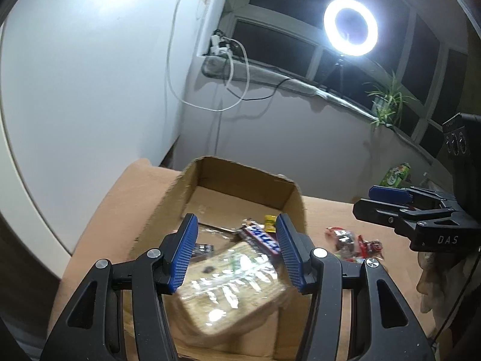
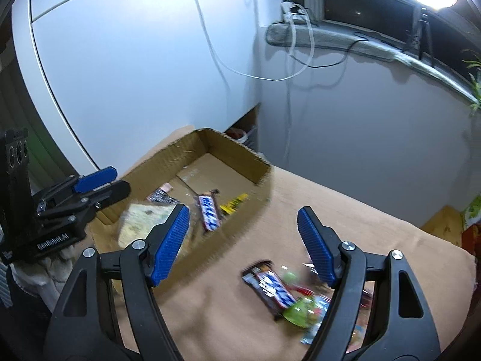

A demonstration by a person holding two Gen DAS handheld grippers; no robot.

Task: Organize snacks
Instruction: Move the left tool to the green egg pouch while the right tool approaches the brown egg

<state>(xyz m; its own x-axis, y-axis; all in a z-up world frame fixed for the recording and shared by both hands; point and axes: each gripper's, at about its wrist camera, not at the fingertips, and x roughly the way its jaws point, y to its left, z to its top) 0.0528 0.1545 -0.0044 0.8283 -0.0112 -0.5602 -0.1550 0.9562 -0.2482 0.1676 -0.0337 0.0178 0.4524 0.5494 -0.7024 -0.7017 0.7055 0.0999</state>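
Cardboard, brown and open-topped, formed the shallow box [image 1: 240, 180] that stood on the tan cloth-covered table [image 1: 324, 210], and most of the sorted snacks lay inside it. The left gripper [image 1: 237, 252], black with ribbed blue pads, hovered over the box with its jaws spread apart and nothing between them; directly below lay a square beige snack pack in shiny clear wrap [image 1: 231, 288], blurred, its printing unreadable. Beyond that pack a dark chocolate bar with blue-and-white lettering [image 1: 261, 236] rested on the box floor beside a small yellow sweet wrapper [image 1: 269, 222]; the lettering was too smeared to read. A small dark packet [image 2: 162, 195] lay near the box's left wall.

The right gripper [image 2: 243, 246] was likewise parted and empty, held above the table just outside the box. Under it, on the cloth, sat a loose heap: a second dark bar with blue-and-white lettering [image 2: 270, 288], touching a round green sweet [image 2: 297, 313] and mixed red and clear wrappers [image 1: 351, 242]. The brand on that bar could not be made out.

"DAS" was printed on the right gripper's body in the left view; "GenRobot.AI" on the left gripper's body in the right view. A lit ring lamp [image 1: 350, 27] stood at the dark window, with a green potted plant [image 1: 387, 102] on the sill
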